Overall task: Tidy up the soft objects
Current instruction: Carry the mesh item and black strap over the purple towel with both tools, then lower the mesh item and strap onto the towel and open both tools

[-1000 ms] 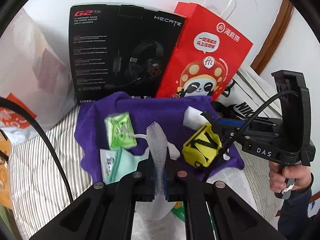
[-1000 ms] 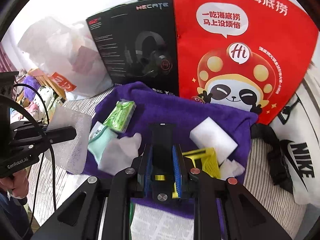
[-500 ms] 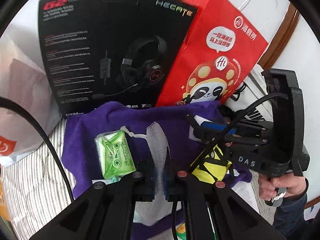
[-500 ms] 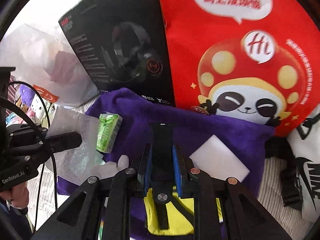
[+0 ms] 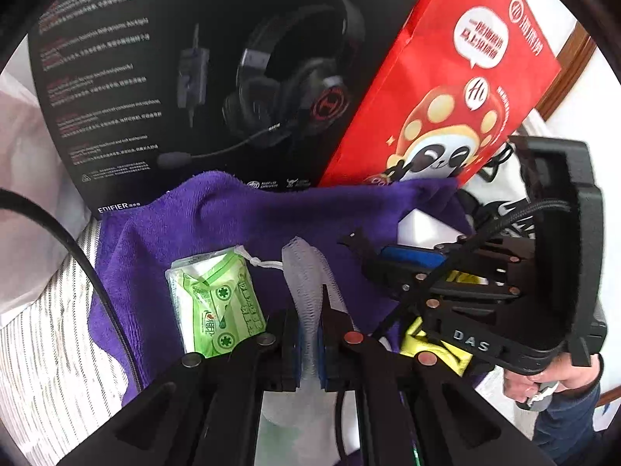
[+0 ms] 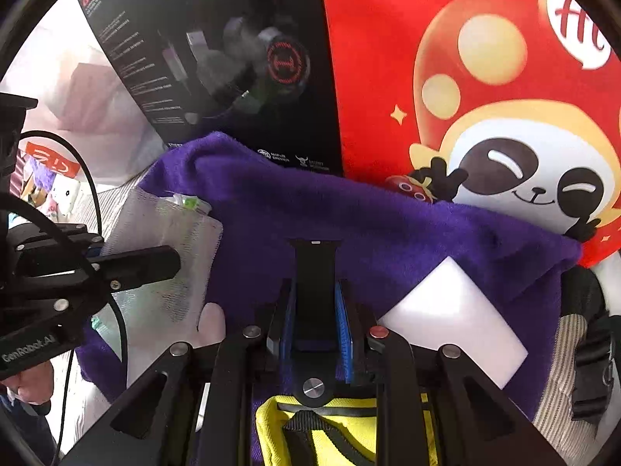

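Note:
A purple towel (image 5: 240, 225) (image 6: 388, 225) lies spread on striped bedding. My left gripper (image 5: 309, 310) is shut on a white mesh pouch (image 5: 302, 272), which hangs over the towel beside a green tissue pack (image 5: 215, 306). In the right wrist view that pouch (image 6: 167, 256) sags from the left gripper (image 6: 155, 264) at the left. My right gripper (image 6: 315, 291) is shut on the black strap (image 6: 314, 268) of a yellow pouch (image 6: 330, 427), low over the towel. A white sponge block (image 6: 446, 318) (image 5: 423, 229) rests on the towel to its right. From the left wrist view the right gripper (image 5: 388, 260) hides most of the yellow pouch (image 5: 431, 349).
A black headset box (image 5: 194, 77) and a red paper bag (image 5: 446, 89) stand upright right behind the towel. A white plastic bag (image 6: 77, 89) sits at the left, a white bag with black straps (image 6: 594, 349) at the right. Striped bedding (image 5: 46, 349) lies around.
Both grippers have gone forward and down toward the towel with their pouches still held; the box and red bag loom larger. The yellow pouch has sunk lower in the right view.

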### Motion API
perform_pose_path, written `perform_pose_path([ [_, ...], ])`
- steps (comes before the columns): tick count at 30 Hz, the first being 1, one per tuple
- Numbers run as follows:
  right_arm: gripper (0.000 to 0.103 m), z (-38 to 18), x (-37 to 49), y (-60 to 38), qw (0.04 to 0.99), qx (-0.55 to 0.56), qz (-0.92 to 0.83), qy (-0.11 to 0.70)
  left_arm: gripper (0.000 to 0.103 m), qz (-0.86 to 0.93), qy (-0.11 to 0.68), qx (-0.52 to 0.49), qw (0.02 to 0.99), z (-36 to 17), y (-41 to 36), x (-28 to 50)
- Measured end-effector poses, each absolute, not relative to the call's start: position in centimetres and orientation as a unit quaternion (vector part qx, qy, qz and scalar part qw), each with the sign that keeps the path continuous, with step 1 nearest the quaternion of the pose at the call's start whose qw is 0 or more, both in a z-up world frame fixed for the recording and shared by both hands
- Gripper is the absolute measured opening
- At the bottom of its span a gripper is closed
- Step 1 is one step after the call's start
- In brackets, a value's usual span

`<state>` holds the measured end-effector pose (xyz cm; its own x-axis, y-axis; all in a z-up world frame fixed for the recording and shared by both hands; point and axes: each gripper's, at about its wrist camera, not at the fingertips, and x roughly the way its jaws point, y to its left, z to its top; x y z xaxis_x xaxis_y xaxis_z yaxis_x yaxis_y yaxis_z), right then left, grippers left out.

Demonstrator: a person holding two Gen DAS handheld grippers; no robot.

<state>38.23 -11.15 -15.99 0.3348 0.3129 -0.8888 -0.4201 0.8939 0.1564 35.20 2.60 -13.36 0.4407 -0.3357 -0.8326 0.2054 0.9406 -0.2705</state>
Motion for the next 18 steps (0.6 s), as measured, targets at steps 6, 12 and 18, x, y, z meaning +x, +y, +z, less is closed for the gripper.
perform_pose_path([
  [6, 0.02, -16.9, 38.3, -10.9, 0.814, -0.048, 0.22, 0.536, 0.006, -0.156, 0.509, -0.033, 0.846, -14.3, 1.4, 35.7],
  [12, 0.021, -17.8, 37.9, -11.5, 0.811, -0.05, 0.216, 0.541, 0.006, -0.156, 0.516, -0.032, 0.841, -15.3, 0.8, 36.2],
  [18, 0.021, -18.0, 37.8, -11.5, 0.809, -0.052, 0.215, 0.544, 0.008, -0.156, 0.518, -0.032, 0.84, -15.7, 0.5, 36.6],
])
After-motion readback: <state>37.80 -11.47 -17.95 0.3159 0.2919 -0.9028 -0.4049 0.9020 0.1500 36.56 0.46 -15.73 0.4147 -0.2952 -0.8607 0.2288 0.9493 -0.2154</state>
